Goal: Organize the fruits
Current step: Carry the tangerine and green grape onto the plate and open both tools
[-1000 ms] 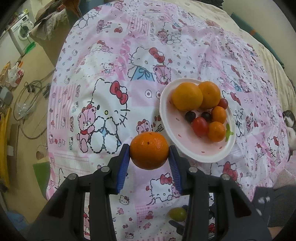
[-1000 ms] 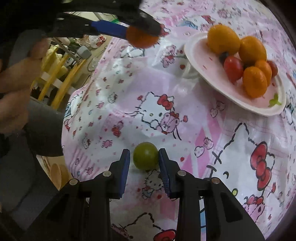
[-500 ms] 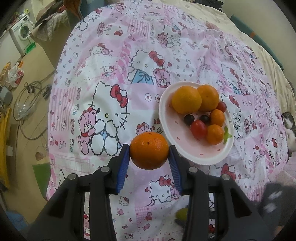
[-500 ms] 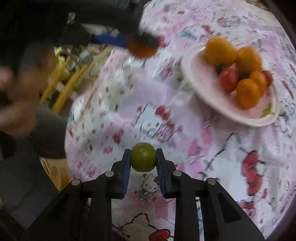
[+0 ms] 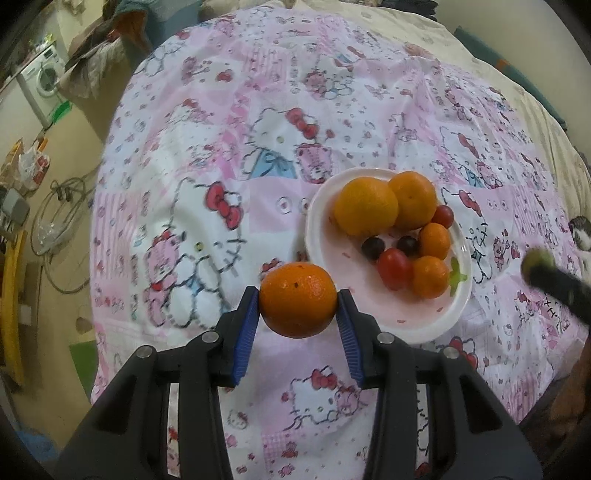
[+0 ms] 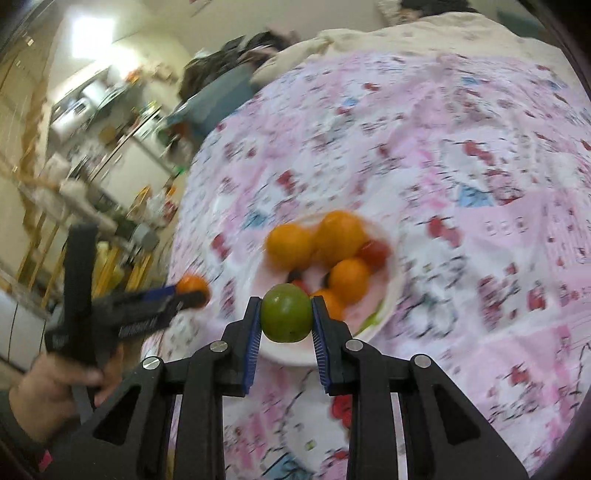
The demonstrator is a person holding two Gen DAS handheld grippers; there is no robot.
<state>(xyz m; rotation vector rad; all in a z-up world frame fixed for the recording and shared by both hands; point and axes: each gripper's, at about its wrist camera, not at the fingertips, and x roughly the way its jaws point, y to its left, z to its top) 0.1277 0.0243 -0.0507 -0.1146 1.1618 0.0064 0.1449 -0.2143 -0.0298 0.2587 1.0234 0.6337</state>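
My left gripper [image 5: 298, 312] is shut on an orange [image 5: 297, 300], held in the air just left of and below the white plate [image 5: 321, 206]. The plate holds two large oranges, small oranges, a red tomato and dark grapes. My right gripper [image 6: 286, 314] is shut on a small green fruit [image 6: 286, 312], held above the near rim of the same plate [image 6: 391, 291]. In the right wrist view the left gripper [image 6: 184, 291] with its orange shows at the left, held by a hand [image 6: 51, 387]. The green fruit [image 5: 537, 260] appears blurred at the right edge of the left wrist view.
A pink cartoon-print cloth [image 5: 221, 166] covers the bed. A beige blanket [image 6: 406, 33] lies at the far side. Beyond the left edge are a floor with cables [image 5: 55, 221], a washing machine [image 5: 40, 79] and cluttered shelves [image 6: 92, 166].
My right gripper closed on the green fruit, lifted it off the cloth and carried it over to the plate. The left gripper with its orange stayed almost still.
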